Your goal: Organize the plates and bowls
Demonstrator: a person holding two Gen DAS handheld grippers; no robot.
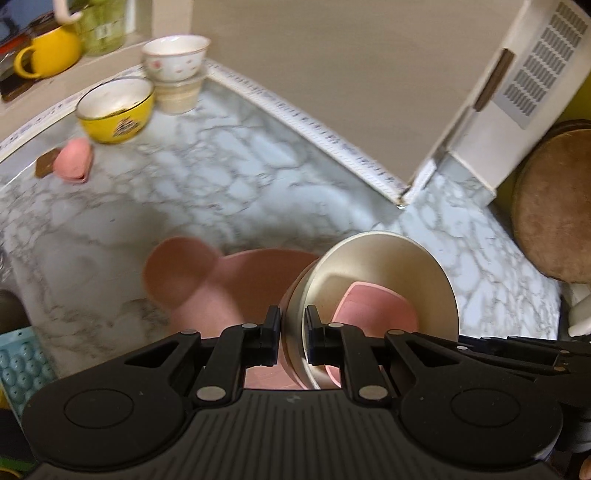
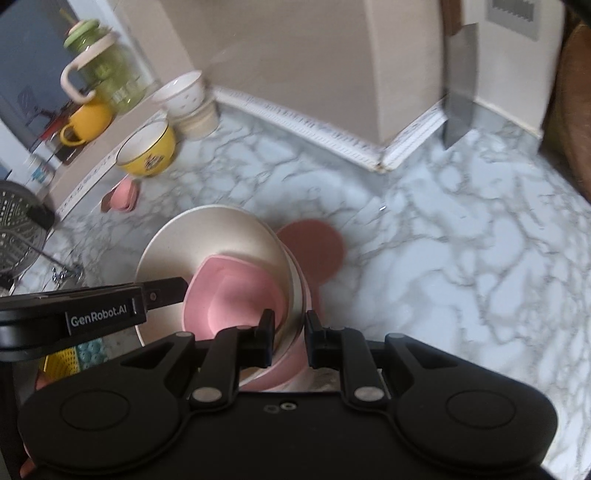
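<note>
A cream bowl (image 1: 384,266) holds a small pink square dish (image 1: 373,306) and sits on a pink mouse-ear plate (image 1: 221,284). My left gripper (image 1: 292,332) is shut on the left rim of this stack. My right gripper (image 2: 289,334) is shut on its right rim; the cream bowl (image 2: 207,236), the pink dish (image 2: 236,295) and the plate's ear (image 2: 314,254) show there. The stack is held above the marble counter (image 2: 424,229). A yellow bowl (image 1: 114,110), a white flowered bowl (image 1: 175,57) stacked on a beige bowl (image 1: 179,96), and a small pink dish (image 1: 74,162) sit at the far left.
A yellow mug (image 1: 48,51) and a green jar (image 1: 101,26) stand on the ledge behind. A white appliance (image 1: 517,85) and a brown round board (image 1: 557,206) are at the right. A metal strainer (image 2: 16,225) sits at the left edge.
</note>
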